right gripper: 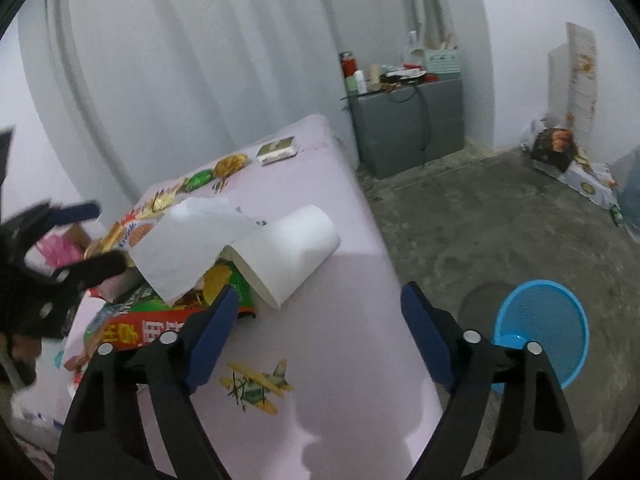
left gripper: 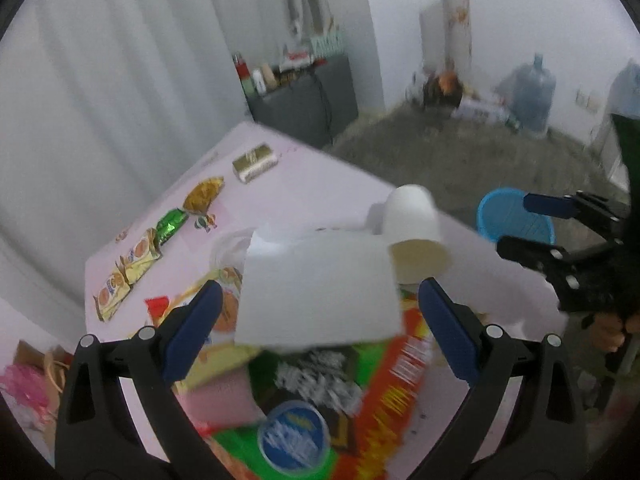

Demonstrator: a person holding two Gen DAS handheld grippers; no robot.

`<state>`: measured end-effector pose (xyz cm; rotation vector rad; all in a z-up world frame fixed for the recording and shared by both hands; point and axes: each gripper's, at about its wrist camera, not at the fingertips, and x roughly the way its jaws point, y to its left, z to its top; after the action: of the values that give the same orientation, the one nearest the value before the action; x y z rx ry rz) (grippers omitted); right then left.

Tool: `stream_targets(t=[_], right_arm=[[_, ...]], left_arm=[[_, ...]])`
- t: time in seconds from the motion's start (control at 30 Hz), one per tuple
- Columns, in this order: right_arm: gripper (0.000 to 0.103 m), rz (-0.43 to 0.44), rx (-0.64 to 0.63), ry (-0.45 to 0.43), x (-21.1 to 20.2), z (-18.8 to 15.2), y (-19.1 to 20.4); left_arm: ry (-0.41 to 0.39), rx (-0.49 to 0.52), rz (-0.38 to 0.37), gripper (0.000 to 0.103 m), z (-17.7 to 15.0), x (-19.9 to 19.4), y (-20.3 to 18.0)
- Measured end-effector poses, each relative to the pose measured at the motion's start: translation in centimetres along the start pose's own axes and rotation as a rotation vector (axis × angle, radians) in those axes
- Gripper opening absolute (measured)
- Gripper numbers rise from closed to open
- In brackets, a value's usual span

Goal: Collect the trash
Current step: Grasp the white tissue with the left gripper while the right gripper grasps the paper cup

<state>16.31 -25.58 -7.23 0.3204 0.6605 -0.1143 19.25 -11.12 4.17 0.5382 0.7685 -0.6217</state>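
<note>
A pile of trash lies on the pink table (right gripper: 352, 340): a white tissue sheet (left gripper: 320, 292) over a red-and-green snack bag (left gripper: 384, 384), a blue-lidded cup (left gripper: 294, 436) and a pink sponge-like block (left gripper: 222, 398). The tissue (right gripper: 188, 248) trails from a toilet roll (right gripper: 292, 248) lying on its side, which also shows in the left wrist view (left gripper: 414, 232). My left gripper (left gripper: 320, 328) is open over the pile, holding nothing. My right gripper (right gripper: 316, 332) is open and empty above the table, right of the pile. A blue bin (right gripper: 544, 332) stands on the floor.
Several snack wrappers (left gripper: 136, 264) and a gold box (left gripper: 256, 162) line the table's far left edge. A grey cabinet (right gripper: 408, 124) with bottles stands against the curtain. A water jug (left gripper: 532, 92) and boxes sit at the far wall. An airplane print (right gripper: 256, 386) marks the tablecloth.
</note>
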Motion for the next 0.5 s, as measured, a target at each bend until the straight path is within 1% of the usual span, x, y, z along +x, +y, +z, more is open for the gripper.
stream_targets(t=[0.07,0.1,0.13,0.2,0.23,0.27,0.3,0.33,0.37,0.4,0.43,0.5], right_arm=[[0.075,0.017,-0.032,0.013,1.5,0.2,0.6],[0.074,0.019,-0.049,0.015,2.2,0.3,0.9],[0.073,0.021,-0.062,0.018,2.7,0.5,1.1],[0.072,0.024,-0.087,0.024,3.7,0.6,1.4],[0.07,0.023,-0.101,0.031,4.4,0.7,1.6],[0.067,0.021,-0.109,0.038,4.8,0.7,1.7],[0.062,0.017,-0.116,0.045,5.3,0.7,1.7],[0.059,0.015,-0.118,0.053,5.7,0.7,1.7],[0.052,0.014,-0.117,0.062,5.9,0.6,1.7],[0.043,0.015,-0.113,0.069,6.1,0.6,1.6],[0.038,0.018,-0.104,0.075,6.4,0.6,1.5],[0.022,0.024,-0.081,0.082,6.5,0.5,1.0]], left_arm=[[0.058,0.002,-0.001,0.094,0.8,2.5,1.1],[0.081,0.007,-0.005,0.086,1.3,3.6,1.5],[0.115,0.018,-0.003,0.073,2.0,5.0,1.9],[0.189,0.036,0.018,0.067,2.6,7.6,2.4],[0.228,0.032,0.026,0.059,2.6,8.9,2.9],[0.251,0.028,0.024,0.055,2.7,9.6,3.1],[0.281,0.026,0.022,0.047,2.6,10.5,3.3],[0.291,0.028,0.022,0.041,2.5,10.7,3.3],[0.296,0.032,0.022,0.038,2.4,10.9,3.4],[0.298,0.04,0.026,0.03,2.2,11.0,3.4],[0.297,0.045,0.03,0.019,2.2,11.0,3.3],[0.288,0.05,0.032,0.011,2.2,10.8,2.9]])
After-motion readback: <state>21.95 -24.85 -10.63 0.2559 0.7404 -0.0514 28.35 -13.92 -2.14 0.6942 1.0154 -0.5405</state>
